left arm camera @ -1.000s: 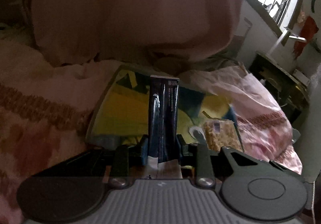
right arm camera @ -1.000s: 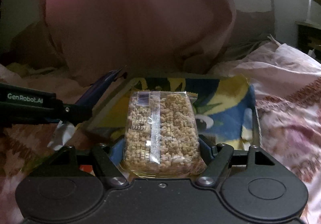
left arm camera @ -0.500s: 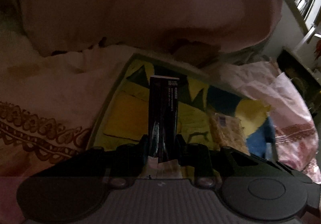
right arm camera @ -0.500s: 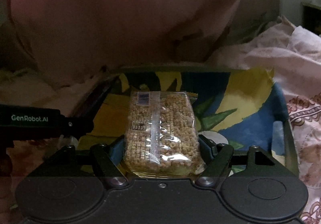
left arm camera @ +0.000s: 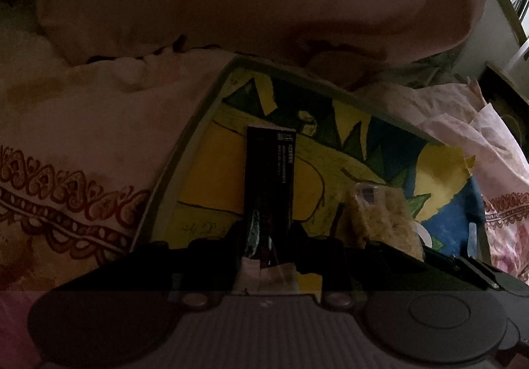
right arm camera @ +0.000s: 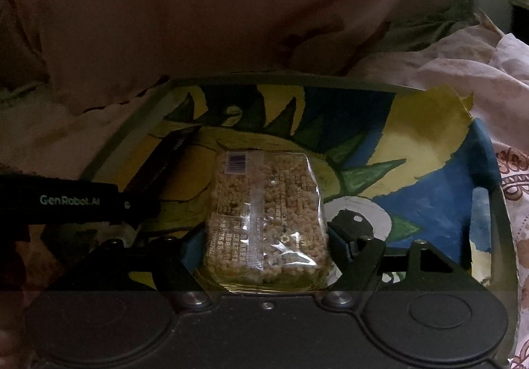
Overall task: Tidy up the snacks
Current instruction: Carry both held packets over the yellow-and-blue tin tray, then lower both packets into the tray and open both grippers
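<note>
Over painted tray [right arm camera: 429,150] on patterned bedding [left arm camera: 82,144]. Right gripper [right arm camera: 261,236] clamped on puffed-grain pack [right arm camera: 264,213]. Left gripper [left arm camera: 267,233] opening around dark slim packet [left arm camera: 269,180]; could drop crooked, lean against tray rim.

Your left gripper [left arm camera: 268,236] with a grey ridged body, round black side plates, silver screws, your right gripper [right arm camera: 261,236] all black, white "GenRobot.AI" letters on one black finger [right arm camera: 66,200]

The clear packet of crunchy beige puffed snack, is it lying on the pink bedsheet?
No, the clear packet of beige puffed snack sits above the painted tray.
</note>
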### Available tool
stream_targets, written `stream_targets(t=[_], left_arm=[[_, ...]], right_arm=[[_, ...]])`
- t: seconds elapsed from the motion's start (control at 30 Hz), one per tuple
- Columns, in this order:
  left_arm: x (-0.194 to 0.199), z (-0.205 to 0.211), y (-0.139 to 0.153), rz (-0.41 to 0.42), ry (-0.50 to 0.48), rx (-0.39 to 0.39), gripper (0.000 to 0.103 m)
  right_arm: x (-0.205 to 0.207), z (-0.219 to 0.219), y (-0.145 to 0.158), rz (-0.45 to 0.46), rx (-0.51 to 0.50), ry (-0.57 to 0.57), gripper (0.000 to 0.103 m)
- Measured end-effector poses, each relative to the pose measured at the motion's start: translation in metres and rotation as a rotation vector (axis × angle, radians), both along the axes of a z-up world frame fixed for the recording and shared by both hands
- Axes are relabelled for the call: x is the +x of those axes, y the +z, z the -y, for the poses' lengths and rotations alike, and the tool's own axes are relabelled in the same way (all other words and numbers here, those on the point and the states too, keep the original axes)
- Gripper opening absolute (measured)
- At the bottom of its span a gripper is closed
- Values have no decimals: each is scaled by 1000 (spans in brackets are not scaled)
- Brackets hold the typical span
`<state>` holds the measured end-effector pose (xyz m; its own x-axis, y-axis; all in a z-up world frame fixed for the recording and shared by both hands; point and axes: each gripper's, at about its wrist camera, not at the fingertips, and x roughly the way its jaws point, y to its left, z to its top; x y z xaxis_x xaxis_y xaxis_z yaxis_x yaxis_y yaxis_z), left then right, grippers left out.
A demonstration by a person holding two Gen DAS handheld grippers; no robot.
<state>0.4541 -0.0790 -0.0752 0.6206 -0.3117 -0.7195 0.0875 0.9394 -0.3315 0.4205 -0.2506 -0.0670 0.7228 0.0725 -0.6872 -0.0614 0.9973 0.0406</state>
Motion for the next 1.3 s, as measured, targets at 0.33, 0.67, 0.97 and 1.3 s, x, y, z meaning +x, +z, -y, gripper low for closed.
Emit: stream_targets(t=[0.33, 0.67, 0.97, 1.3], left_arm=[[-16, -7, 31, 17, 38, -14, 52], [-74, -19, 91, 178, 52, 12, 87], [-144, -31, 129, 319, 50, 32, 103], [-220, -55, 127, 346, 105, 44, 103]], right_arm=[[-23, 6, 37, 68, -38, 19, 92], [-85, 19, 99, 219, 14, -25, 102], [-157, 25, 141, 348, 64, -31, 102], [-241, 24, 148, 411, 93, -53, 102]])
